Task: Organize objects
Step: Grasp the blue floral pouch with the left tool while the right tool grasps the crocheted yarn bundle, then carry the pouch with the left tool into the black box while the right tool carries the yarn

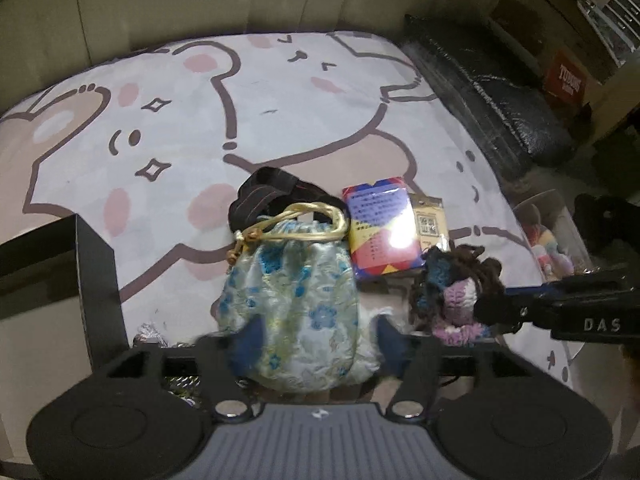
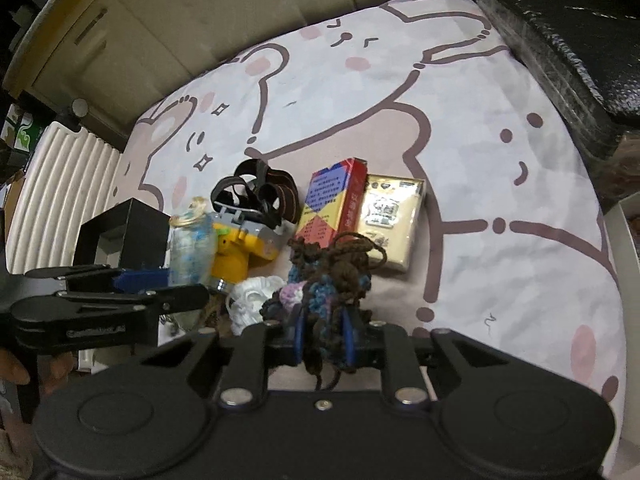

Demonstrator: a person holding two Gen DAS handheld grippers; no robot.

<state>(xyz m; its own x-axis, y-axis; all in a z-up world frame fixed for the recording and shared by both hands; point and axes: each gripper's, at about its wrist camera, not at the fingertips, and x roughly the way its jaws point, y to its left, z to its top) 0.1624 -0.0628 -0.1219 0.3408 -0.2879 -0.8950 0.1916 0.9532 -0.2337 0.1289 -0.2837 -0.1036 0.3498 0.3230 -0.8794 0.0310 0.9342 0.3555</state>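
My left gripper [image 1: 316, 334] is shut on a pale blue floral drawstring pouch [image 1: 296, 300] with a gold cord, held over the cartoon bear mat [image 1: 168, 128]. In the right wrist view the pouch [image 2: 190, 252] shows edge-on at the left gripper [image 2: 160, 288]. My right gripper [image 2: 324, 336] is shut on a crocheted yarn doll [image 2: 328, 280] with brown hair and blue and purple body; it shows in the left wrist view [image 1: 456, 292] at the right gripper [image 1: 496, 308]. A red and blue card box [image 1: 380, 228] and a beige packet [image 1: 430, 222] lie side by side behind.
A black strap bundle [image 2: 260, 192] lies on the mat behind a yellow toy [image 2: 240, 248] and a white figurine [image 2: 252, 300]. A black open box [image 2: 124, 236] stands at the left. A black cushion [image 1: 488, 92] borders the mat's right side. A clear container [image 1: 548, 228] holds colourful items.
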